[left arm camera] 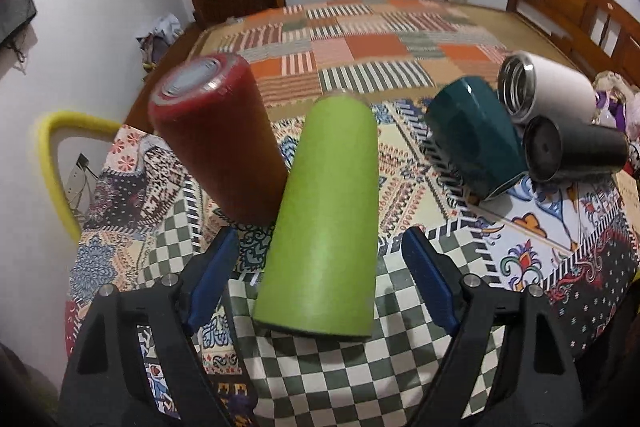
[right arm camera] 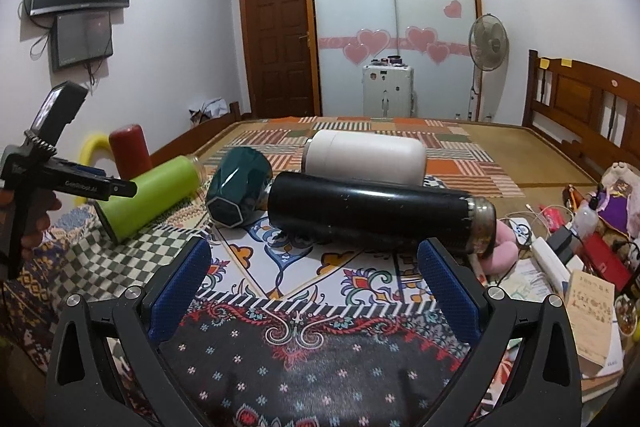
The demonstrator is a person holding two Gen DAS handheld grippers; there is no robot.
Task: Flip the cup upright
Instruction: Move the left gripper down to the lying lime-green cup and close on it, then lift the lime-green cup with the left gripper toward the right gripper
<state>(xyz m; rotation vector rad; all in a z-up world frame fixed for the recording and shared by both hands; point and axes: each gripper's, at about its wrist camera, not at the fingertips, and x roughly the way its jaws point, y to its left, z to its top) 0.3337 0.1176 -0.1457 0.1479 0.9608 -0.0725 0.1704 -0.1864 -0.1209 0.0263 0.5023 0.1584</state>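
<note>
A lime green cup [left arm camera: 328, 215] lies on its side on the patterned cloth, its base toward me. My left gripper [left arm camera: 320, 259] is open, its blue pads on either side of the cup's near end, not touching it. A red cup [left arm camera: 218, 137] stands to its left. A teal cup [left arm camera: 472, 135], a white flask [left arm camera: 548, 87] and a black flask [left arm camera: 576, 151] lie on their sides at right. My right gripper [right arm camera: 314, 275] is open and empty, just in front of the black flask [right arm camera: 372, 211]. The right wrist view also shows the green cup [right arm camera: 150, 195], teal cup [right arm camera: 236, 183], white flask [right arm camera: 364, 157] and my left gripper [right arm camera: 116, 189].
A yellow chair back [left arm camera: 52, 163] is at the table's left edge. Books, cables and clutter [right arm camera: 580, 267] crowd the right side. A bed with a patchwork mat [left arm camera: 360, 39] lies behind the table.
</note>
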